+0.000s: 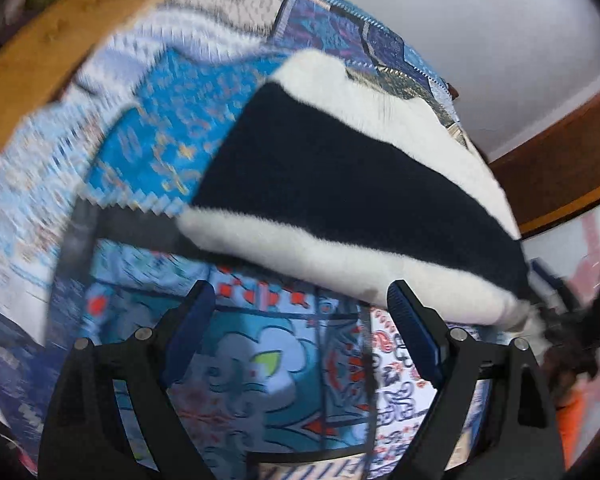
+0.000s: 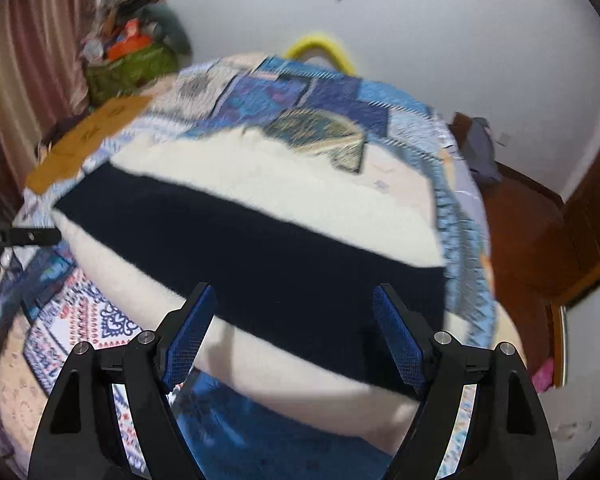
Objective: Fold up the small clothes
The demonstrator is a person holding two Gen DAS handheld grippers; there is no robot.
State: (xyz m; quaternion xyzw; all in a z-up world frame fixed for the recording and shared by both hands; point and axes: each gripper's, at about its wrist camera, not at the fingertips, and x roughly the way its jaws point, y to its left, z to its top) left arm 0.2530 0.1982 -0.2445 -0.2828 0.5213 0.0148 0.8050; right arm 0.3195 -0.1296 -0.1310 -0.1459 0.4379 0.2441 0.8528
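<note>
A fluffy white garment with a wide black band lies folded on the blue patchwork bedspread. In the left wrist view my left gripper is open and empty, just short of the garment's near white edge. In the right wrist view the same garment spreads across the middle, and my right gripper is open and empty, its fingers over the black band and near white edge. The other gripper shows at the garment's left end.
A brown cardboard sheet lies at the bed's far left edge. A green bag of clutter stands behind it by a curtain. A yellow hoop sits past the bed. Wooden furniture stands to the right.
</note>
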